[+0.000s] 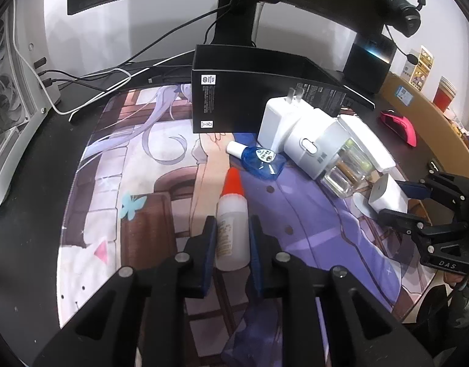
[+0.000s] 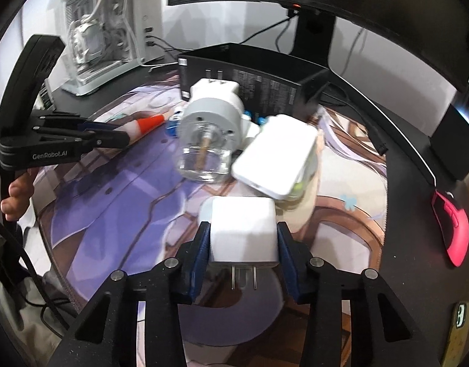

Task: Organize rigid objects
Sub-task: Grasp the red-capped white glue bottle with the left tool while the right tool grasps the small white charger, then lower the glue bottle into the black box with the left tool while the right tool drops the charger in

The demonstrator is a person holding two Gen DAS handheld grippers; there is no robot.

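Glue bottle [image 1: 232, 229], white with an orange cone tip, lay at 6 o'clock on the printed mat [image 1: 136, 165] in the left wrist view, pinched at its body between the blue pads of the left tool [image 1: 233, 232], tip aimed toward 12. Sat on a dark counter [image 1: 35, 189], that mat. At 12 o'clock from the tip, touching nothing but the mat: a small blue bottle [image 1: 258, 159] with a white cap. Behind it, at 12, stood a black box [image 1: 249, 91]. Toward 2 o'clock, crowded together: a white plug adapter [image 1: 278, 116], a white-and-clear device [image 1: 326, 153] leaning against it, and a flat white case [image 1: 365, 143] just beside that.

At 3 o'clock, seen from the side, was the right tool [image 1: 387, 202], closed on a white charger [image 1: 387, 197]. In the right wrist view, the same charger [image 2: 243, 229] was clamped between the blue pads of the right tool [image 2: 243, 238], prongs pointing toward 6. Farther right, at 3 o'clock on the bare counter, lay a pink mouse [image 2: 452, 229], well apart from the rest.
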